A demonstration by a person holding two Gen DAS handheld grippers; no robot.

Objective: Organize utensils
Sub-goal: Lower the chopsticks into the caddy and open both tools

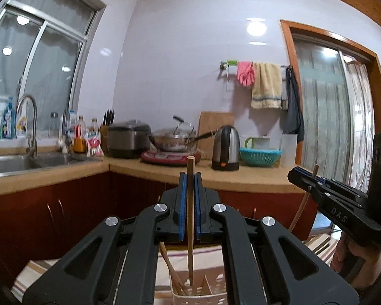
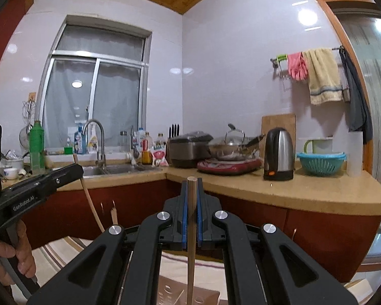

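Each gripper, left gripper (image 1: 190, 178) and right gripper (image 2: 191, 185), pinches one upright chopstick (image 1: 190, 218) above the holder (image 1: 200, 292); some chopsticks are already in, these two remain.

The white utensil holder (image 1: 199, 292) is cut off by the bottom edge of the left wrist view, and the left gripper's (image 1: 190, 178) black arms cover both its sides; the lower tip of the chopstick (image 1: 190, 228) sits among its dividers, but whether it touches the floor of the compartment cannot be told; in the right wrist view, the second chopstick (image 2: 190, 254) runs out of frame at the bottom, so its lower end is unseen; the sink (image 1: 17, 162) is clipped by the left edge; labels on the bottles (image 2: 146, 150) are too small to read.
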